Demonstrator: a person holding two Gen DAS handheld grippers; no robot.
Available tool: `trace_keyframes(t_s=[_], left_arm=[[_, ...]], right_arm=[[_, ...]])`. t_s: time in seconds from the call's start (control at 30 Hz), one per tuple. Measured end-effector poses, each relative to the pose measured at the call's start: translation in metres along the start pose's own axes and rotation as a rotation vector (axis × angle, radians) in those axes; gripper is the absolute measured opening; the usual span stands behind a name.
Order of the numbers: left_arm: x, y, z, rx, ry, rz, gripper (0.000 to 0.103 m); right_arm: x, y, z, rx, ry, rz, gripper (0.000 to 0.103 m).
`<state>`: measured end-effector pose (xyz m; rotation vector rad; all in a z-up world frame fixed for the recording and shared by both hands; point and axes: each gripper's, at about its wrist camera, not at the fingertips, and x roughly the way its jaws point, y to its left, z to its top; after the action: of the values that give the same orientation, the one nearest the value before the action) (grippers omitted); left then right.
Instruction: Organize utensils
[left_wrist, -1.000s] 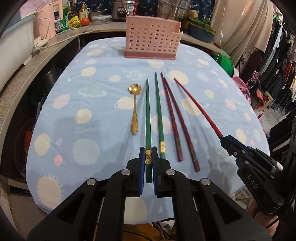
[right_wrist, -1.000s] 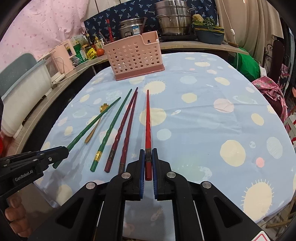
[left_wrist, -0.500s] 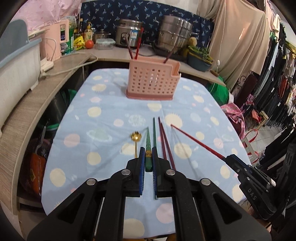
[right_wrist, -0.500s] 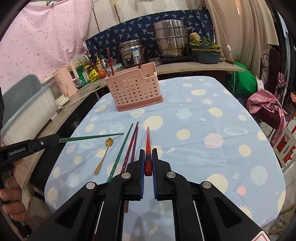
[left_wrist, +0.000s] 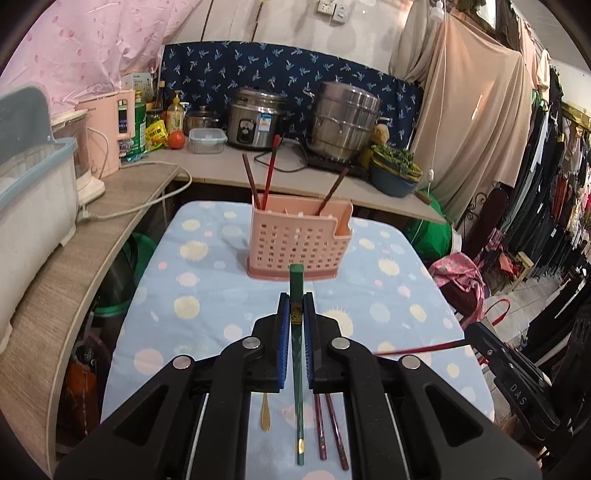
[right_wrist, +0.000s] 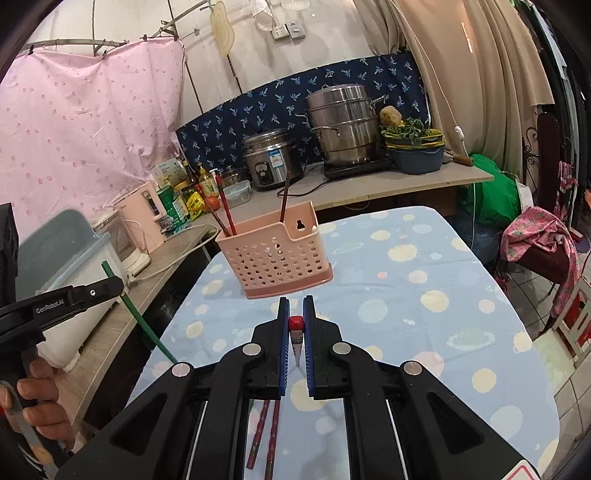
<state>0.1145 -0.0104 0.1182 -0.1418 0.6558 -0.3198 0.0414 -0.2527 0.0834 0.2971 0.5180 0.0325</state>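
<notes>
A blue cloth (left_wrist: 207, 295) with pale dots covers the lower middle of the frame. Behind it, across the middle, a wooden shelf (left_wrist: 207, 173) holds a rice cooker (left_wrist: 255, 120) and a big steel pot (left_wrist: 345, 125). A pink kettle (left_wrist: 110, 129) stands at the left, next to a red tomato (left_wrist: 176, 139) and a clear box (left_wrist: 207, 140). A pink sheet (right_wrist: 85, 122) hangs in the upper left. Clothes (left_wrist: 554, 206) hang at the right.
</notes>
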Motion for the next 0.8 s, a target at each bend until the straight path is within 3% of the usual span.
trace_keyframes(t_s=[0.4, 0.8], left_arm=[[0.006, 0.000, 0.066, -0.014, -0.103, -0.010, 0.007], [0.024, -0.002, 0.164, -0.007, -0.249, 0.019, 0.007]], right_arm=[[0.018, 0.008, 0.068, 0.001, -0.088, 0.050, 0.007], [0.064, 0.016, 0.176, 0.048, -0.230, 0.114, 0.007]])
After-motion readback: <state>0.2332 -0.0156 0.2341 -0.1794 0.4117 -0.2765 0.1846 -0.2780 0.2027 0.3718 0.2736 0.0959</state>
